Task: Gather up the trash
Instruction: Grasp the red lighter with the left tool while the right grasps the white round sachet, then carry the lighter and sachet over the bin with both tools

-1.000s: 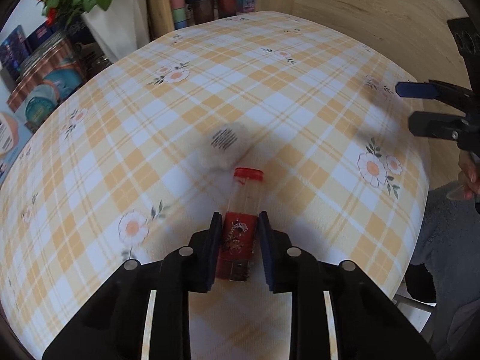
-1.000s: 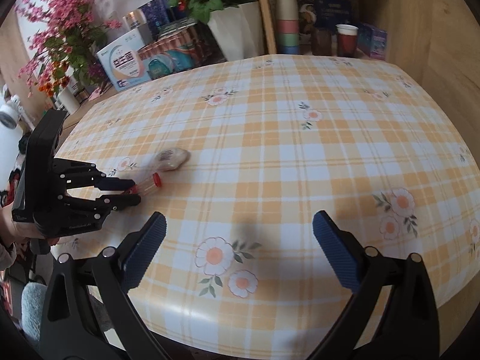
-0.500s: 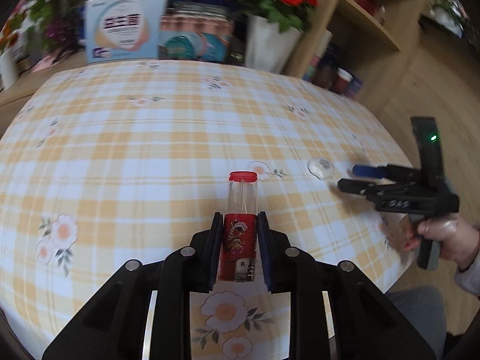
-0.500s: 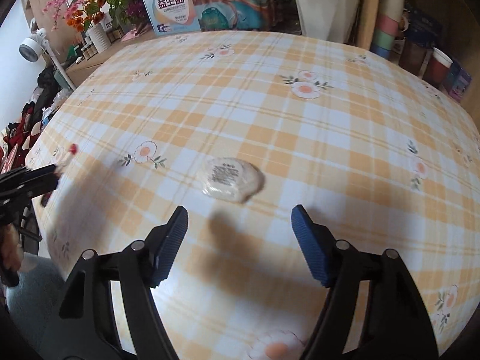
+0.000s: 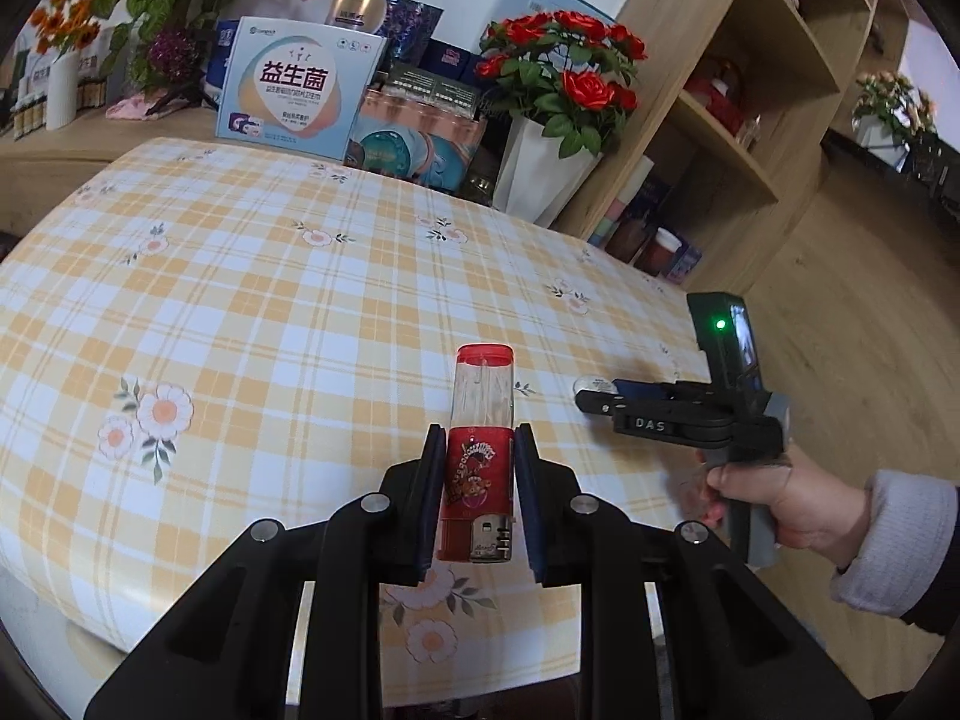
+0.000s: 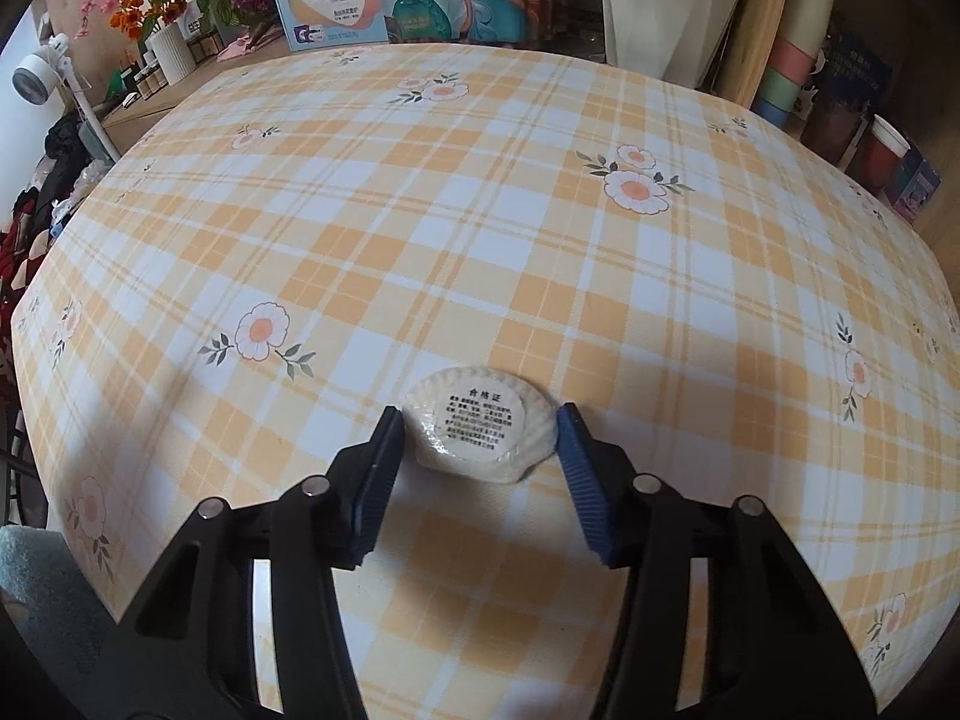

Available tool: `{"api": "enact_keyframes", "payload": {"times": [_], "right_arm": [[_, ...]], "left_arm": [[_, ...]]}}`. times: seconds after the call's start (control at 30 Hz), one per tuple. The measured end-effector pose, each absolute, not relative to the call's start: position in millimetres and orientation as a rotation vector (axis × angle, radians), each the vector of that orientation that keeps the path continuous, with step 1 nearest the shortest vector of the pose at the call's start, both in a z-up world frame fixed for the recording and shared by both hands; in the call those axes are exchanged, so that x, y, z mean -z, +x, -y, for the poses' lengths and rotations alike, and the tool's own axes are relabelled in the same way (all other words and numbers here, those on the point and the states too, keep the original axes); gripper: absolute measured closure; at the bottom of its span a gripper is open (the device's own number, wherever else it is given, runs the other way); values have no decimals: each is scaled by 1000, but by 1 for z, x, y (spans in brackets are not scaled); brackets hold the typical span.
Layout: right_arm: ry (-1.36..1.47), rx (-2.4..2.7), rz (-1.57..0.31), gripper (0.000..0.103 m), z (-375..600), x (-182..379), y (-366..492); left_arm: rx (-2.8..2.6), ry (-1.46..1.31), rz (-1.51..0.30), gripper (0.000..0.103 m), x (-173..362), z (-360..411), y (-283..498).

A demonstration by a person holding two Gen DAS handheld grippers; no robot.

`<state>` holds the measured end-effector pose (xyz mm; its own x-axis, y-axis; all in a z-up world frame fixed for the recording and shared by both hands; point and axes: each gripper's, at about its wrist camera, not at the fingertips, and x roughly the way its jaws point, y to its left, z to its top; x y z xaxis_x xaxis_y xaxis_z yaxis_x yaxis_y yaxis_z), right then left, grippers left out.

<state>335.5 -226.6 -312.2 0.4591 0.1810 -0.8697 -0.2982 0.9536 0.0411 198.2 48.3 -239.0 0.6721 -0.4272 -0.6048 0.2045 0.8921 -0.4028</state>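
The left gripper (image 5: pixel 477 492) is clamped on a red-capped bottle (image 5: pixel 480 438), lifted above the checked tablecloth (image 5: pixel 270 300). The right gripper (image 6: pixel 477 456) has its fingers spread wide on either side of a round white wrapped packet (image 6: pixel 480 429) lying on the cloth near the front edge; whether the pads touch it is unclear

My left claw (image 5: pixel 476 483) pinches a glossy clear-plastic bottle (image 5: pixel 480 450); crinkly plastic-wrapped disc (image 6: pixel 478 424) on the smooth, sheeny desk (image 6: pixel 480 240) cloth.
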Motion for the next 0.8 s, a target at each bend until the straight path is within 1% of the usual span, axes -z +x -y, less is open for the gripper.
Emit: {"api": "enact_keyframes", "payload": {"times": [0.2, 0.33, 0.5, 0.57, 0.63, 0.73, 0.8], "right_arm": [[-175, -285, -955, 50, 220, 299, 306], [-179, -296, -930, 50, 216, 291, 290], [-199, -279, -942, 50, 215, 292, 283], [-168, -267, -940, 50, 220, 289, 280], [-139, -275, -936, 50, 225, 286, 275], [-128, -285, -925, 50, 227, 282, 268], [-100, -291, -920, 50, 230, 281, 264]], "left_arm": [[347, -334, -751, 81, 241, -49, 167], [341, -334, -757, 82, 242, -50, 154], [337, -293, -761, 82, 247, -51, 166], [336, -348, -805, 82, 250, -59, 176], [339, -375, -812, 81, 249, -61, 173], [359, -352, -866, 69, 257, -47, 164], [358, -319, -914, 67, 270, -34, 161]]}}
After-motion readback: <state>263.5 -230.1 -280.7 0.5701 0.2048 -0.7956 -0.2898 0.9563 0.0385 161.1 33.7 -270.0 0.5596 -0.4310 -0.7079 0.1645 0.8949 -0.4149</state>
